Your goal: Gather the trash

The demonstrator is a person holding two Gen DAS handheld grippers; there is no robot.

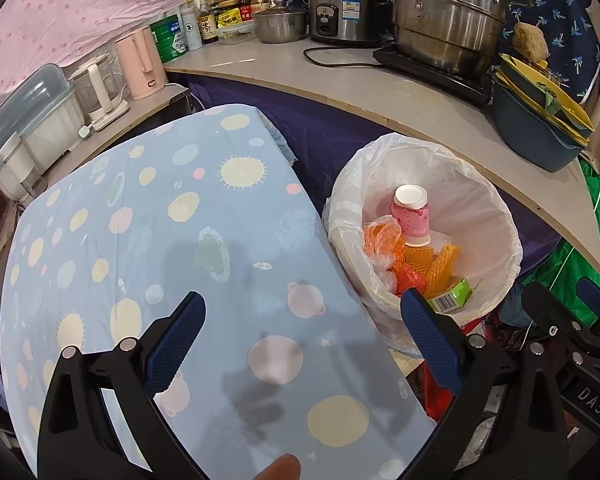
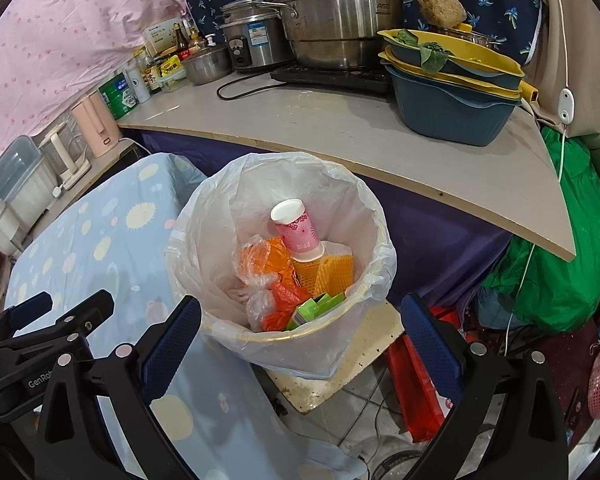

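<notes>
- Nearest to us, the left gripper (image 1: 300,340) hangs over the blue spotted tablecloth (image 1: 148,240), its jaws spread wide and nothing between them. Released, empty.
- The cloth under it looks bare as far as we can see; we spot no trash lying on it in either view.
- Just to its right, the right gripper (image 2: 300,340) is likewise splayed wide open, with nothing held. Between its two blue pads we look down at the near rim of the trash bin (image 2: 228,328).
- So here is the relation that matters: the bin lies straight ahead of and below the right gripper, while from the left gripper it lies ahead and to the right, off the table's right edge. We judge the right hand the nearer one to the bin.
- In the left wrist view, the left gripper's right pad overlaps a small green carton (image 1: 452,298) at the bin's near edge; from the right wrist view that carton sits inside the bin, not in any jaw.
- Inside the white liner (image 2: 260,184): crumpled orange wrappers (image 2: 268,264), yellow waffle-textured pieces (image 2: 332,272), and a pink paper cup (image 2: 300,232) tipped upside down, base toward the far left, leaning on the heap.
- We'd say the collected trash is already in; whatever comes next starts from two empty claws.
- Farthest off, the counter (image 2: 340,132) with pots runs behind the bin.
</notes>
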